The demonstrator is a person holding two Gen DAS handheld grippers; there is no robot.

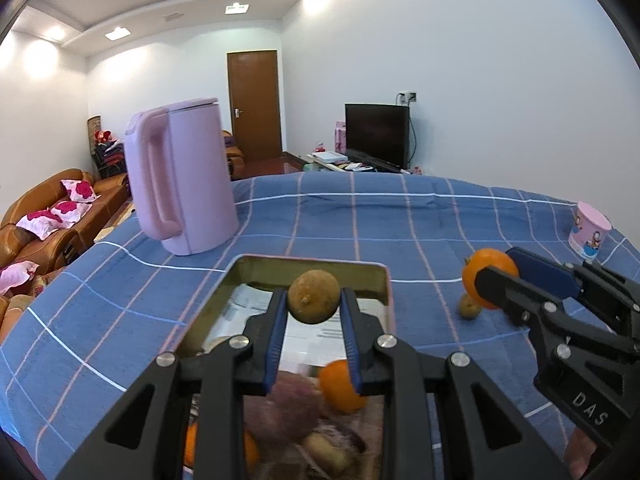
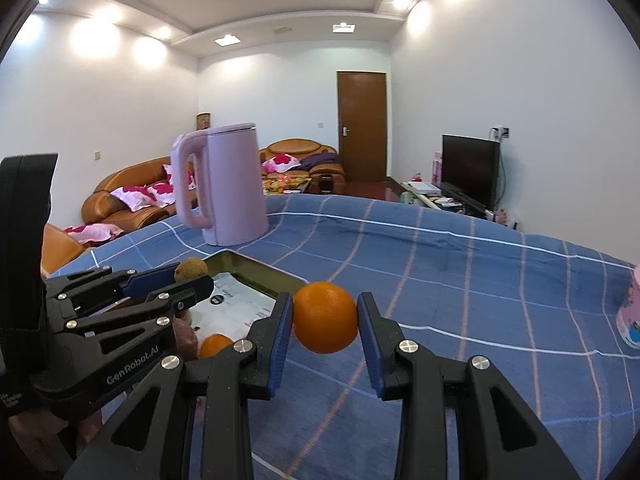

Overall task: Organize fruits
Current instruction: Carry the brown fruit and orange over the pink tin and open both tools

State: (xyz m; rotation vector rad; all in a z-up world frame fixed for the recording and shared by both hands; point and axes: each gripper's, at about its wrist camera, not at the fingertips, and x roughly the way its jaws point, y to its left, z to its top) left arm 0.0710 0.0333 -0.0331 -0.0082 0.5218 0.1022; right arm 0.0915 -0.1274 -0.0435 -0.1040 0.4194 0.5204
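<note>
We see L claw (image 1: 314, 300) pinching a brownish-green round fruit (image 1: 314, 297) btwn its blue pads, held above the far end of an open metal tin (image 1: 384, 280). Tin sits on the bench w/ blue plaid cloth (image 1: 360, 220), near the pink kettle (image 1: 180, 178), which stands toward the bench's far left corner. Inside the tin: printed paper (image 1: 312, 334), a small orange (image 1: 340, 386), blurry purple & yellowish fruits at its near end; we can't tell their kind.

R claw (image 2: 325, 314) pinches a big orange (image 2: 325, 312), pads touching both sides, lifted off the cloth just right of the tin's right rim. In L wrist view a small greenish fruit (image 1: 469, 306) lies on the cloth, partly hidden behind the big orange.

Pink cartoon cup (image 1: 589, 230) stands near the bench's right edge, well apart from the tin. Beyond the bench: TV (image 1: 376, 136), brown sofa (image 1: 60, 208), wooden door (image 1: 253, 106).
</note>
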